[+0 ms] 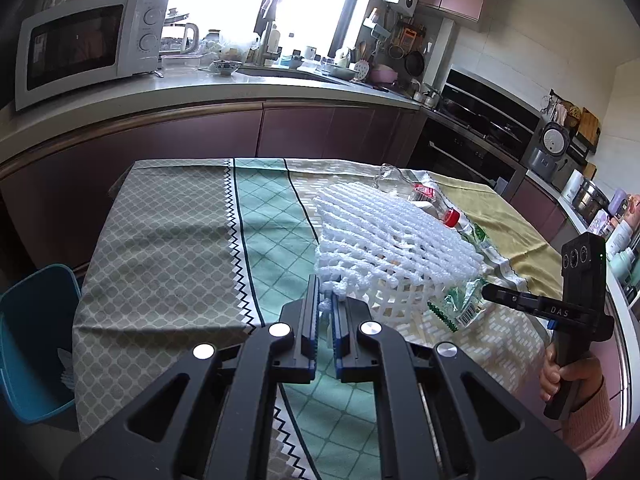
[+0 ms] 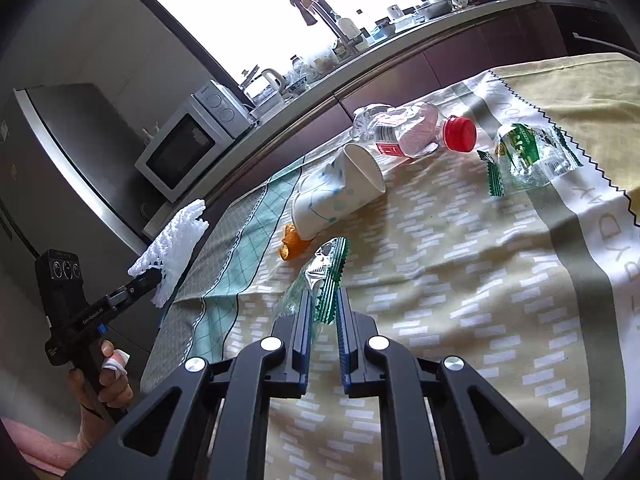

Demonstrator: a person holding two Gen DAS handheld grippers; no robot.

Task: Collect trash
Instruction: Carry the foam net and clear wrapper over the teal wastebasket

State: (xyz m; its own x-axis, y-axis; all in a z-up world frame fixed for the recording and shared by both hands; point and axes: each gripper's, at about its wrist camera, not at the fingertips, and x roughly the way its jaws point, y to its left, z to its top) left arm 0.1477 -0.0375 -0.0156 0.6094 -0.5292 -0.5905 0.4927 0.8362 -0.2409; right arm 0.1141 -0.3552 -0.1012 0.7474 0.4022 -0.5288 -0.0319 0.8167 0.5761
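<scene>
Left gripper (image 1: 326, 300): its fingers are drawn nearly together on a corner of the white foam mesh fruit sleeve (image 1: 384, 240), which is pinched between the pads and lifted off the cloth, fanning out ahead of the fingers.
Left gripper from the other camera (image 2: 150, 278): seen at the worktop's left edge, with the white foam mesh fruit sleeve (image 2: 176, 236) hanging from its tip over that edge.
Right gripper (image 2: 323, 300): its fingers stand a narrow gap apart around the crumpled clear wrapper with green serrated edge (image 2: 326, 276); the wrapper lies between the pads, but whether they press on it I cannot tell.
Right gripper from the left camera (image 1: 490, 292): its tip is at the same clear wrapper (image 1: 460, 304), just beside the sleeve's lower right corner.
Just beyond the wrapper: a small piece of orange peel (image 2: 291, 245) lies touching the base of a white paper cup with blue print (image 2: 334, 196), tipped on its side.
Further out: a crushed clear plastic bottle with red cap (image 2: 412, 132) lies on its side behind the cup; to its right sits a second crumpled clear wrapper with green label (image 2: 528, 152).
Worktop (image 1: 168, 240): covered by a patterned cloth in grey, mint and yellow panels.
Bin: a blue plastic bin (image 1: 32, 340) stands on the floor by the worktop's left side.
Surroundings: a white microwave oven (image 1: 84, 44) on the kitchen counter behind.
</scene>
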